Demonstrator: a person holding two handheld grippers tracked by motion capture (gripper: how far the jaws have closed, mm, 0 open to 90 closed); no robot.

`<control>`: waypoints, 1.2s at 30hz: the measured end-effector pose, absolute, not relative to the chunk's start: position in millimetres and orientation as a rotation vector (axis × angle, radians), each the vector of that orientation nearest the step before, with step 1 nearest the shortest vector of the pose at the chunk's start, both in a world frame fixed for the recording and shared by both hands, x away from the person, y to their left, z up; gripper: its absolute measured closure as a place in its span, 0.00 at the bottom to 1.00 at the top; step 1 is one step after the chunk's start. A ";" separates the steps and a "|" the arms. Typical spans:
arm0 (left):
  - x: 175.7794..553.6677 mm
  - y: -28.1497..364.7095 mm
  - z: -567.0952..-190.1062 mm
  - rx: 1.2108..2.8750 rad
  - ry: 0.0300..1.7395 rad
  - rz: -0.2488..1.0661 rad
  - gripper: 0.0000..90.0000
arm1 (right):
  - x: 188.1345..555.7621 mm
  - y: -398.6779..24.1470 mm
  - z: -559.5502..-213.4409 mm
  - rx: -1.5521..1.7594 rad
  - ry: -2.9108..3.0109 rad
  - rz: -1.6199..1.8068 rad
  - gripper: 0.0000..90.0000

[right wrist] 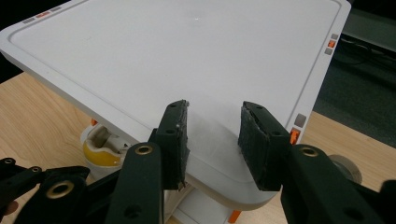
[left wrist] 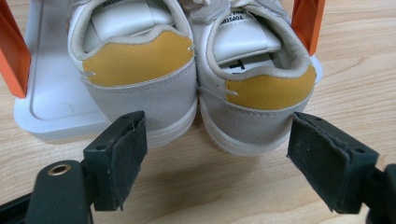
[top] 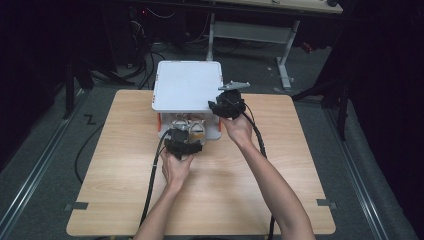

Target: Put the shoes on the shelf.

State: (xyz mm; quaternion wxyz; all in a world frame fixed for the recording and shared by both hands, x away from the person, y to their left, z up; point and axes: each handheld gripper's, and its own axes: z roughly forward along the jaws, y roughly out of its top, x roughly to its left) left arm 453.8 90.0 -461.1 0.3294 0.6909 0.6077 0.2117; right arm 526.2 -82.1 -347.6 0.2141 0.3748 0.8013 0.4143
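A pair of white sneakers with yellow and grey heels, the left shoe and the right shoe, stands on a white base tray, heels toward me. A white top panel sits above them on orange posts. My left gripper is open just behind the heels, its jaws spread about as wide as the right shoe's heel and touching nothing. My right gripper is open over the panel's near right corner, with the bare white surface showing between its pads. The shoes' toes are hidden under the panel.
The shoe stand sits at the far middle of a wooden table. Both forearms reach in from the near edge, with cables trailing back. Behind the table are a desk frame and floor cables in the dark.
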 end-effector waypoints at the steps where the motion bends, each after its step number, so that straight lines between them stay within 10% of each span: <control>1: 454.5 90.2 -461.4 1.806 1.588 0.554 0.22 | 526.0 -81.8 -347.4 1.043 2.223 1.146 0.69; 36: 488.7 83.8 -470.4 1.736 1.594 0.581 0.33 | 525.8 -81.8 -347.7 1.042 2.219 1.148 0.69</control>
